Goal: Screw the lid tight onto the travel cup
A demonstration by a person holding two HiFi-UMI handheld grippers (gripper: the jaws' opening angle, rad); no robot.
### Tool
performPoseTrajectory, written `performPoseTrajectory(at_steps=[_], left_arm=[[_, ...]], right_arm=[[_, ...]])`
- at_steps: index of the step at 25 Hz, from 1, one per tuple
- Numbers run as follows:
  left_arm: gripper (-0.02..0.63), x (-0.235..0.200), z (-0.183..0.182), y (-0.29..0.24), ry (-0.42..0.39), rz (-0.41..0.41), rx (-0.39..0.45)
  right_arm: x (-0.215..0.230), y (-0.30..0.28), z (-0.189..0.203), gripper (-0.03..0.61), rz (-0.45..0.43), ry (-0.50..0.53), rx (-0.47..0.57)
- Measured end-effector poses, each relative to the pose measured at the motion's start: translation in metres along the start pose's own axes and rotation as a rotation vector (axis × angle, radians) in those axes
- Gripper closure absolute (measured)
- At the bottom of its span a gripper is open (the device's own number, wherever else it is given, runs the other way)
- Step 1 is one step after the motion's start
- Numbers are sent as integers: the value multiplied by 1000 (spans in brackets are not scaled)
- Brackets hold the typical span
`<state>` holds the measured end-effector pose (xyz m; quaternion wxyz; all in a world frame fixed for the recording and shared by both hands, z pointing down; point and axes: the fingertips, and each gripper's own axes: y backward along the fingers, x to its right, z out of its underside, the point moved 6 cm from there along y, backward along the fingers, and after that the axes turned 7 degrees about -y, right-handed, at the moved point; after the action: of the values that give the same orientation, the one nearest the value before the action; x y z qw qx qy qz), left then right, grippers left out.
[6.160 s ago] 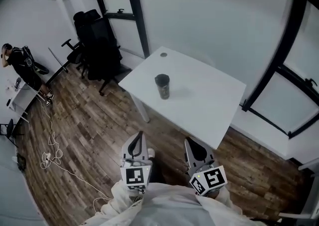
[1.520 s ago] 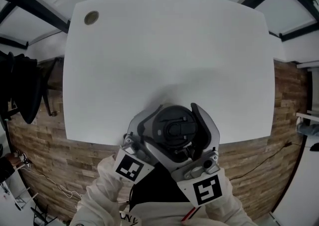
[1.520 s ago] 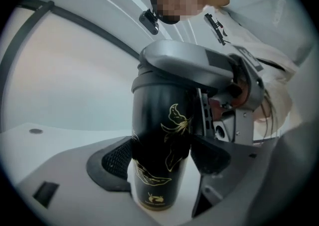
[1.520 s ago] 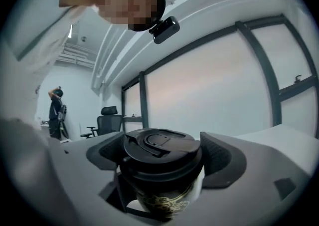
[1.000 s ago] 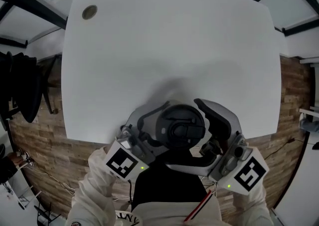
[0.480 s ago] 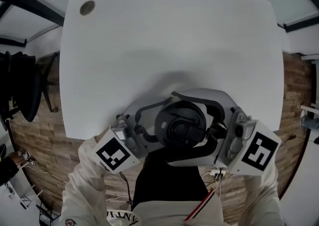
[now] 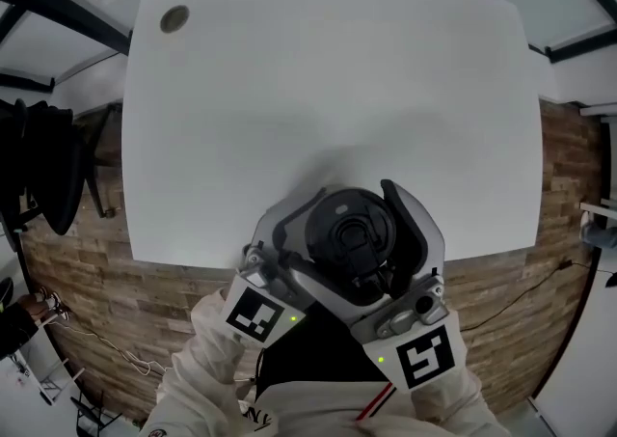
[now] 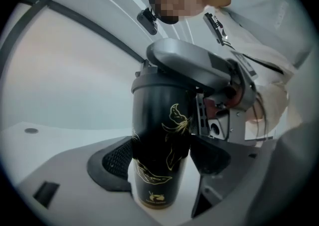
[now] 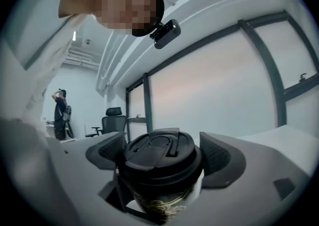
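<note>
Two grips on one travel cup (image 8: 159, 120)

The cup stands upright on the white counter (image 7: 337, 68), near the edge closest to the person. The left hand-held gripper (image 8: 162, 159) has its jaws spread wide and pressed against the cup's black body, low down, with one ribbed pad on each side of the gold leaf pattern. The right hand-held gripper (image 9: 162, 156) sits higher, its jaws clamped on the black lid (image 7: 349, 232) from opposite sides. The lid rests on top of the cup, its flip tab facing up.
</note>
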<state>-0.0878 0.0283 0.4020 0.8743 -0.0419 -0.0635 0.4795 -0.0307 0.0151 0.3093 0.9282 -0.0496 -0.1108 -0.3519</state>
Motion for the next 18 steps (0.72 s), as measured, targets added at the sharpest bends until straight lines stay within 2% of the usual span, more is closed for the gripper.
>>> performPoseTrajectory(at_steps=[2,4,6,8,10,13,18], left_arm=[[249,2,0,1,5,-36,-1],[249,3,0,2,11,-53,-5],[249,4,0,1,7,-49,-7],[249,3,0,1,-5,-28,-7],[249,2,0,1,-10,10,-8],[249,1,0,0,-20,93,-7],[249,-9,2,1,-41,253,6]], right_arm=[[-4,1,2,107,102,2,28],[-6,2,4,107,155,4,46],[-6,4,5,107,153,-3,52],[-4,7,4,107,103,-37,62],[0,12,1,107,18,-82,64],[8,22,-1,107,-193,-101,0],[17,16,1,106,-539,3,-151]])
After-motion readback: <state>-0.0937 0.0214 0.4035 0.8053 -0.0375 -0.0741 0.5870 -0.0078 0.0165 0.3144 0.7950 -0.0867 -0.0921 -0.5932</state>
